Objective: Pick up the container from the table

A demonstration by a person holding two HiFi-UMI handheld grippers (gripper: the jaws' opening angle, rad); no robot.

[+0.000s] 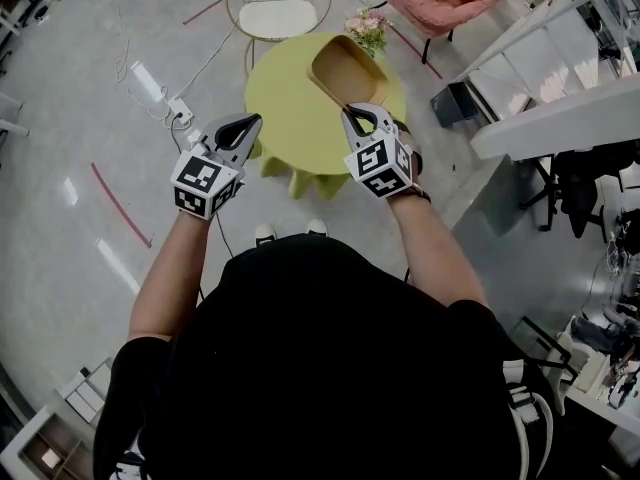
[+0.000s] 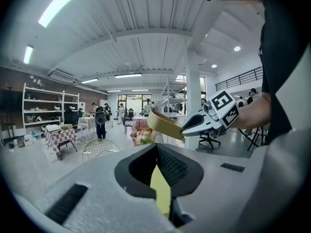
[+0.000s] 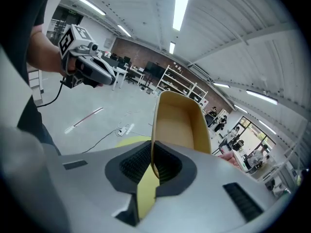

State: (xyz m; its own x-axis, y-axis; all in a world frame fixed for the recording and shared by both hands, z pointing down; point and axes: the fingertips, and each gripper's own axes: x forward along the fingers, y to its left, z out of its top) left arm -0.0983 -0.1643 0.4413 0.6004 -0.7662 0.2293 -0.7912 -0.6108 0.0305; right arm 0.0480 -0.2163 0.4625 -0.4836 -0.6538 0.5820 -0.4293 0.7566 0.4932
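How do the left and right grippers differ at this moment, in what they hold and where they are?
The right gripper is clamped on the rim of the tan container, holding it up; the left gripper holds nothing. The right gripper is over the near part of the yellow-green table; the left gripper is by the table's left edge. Both have their jaws together.
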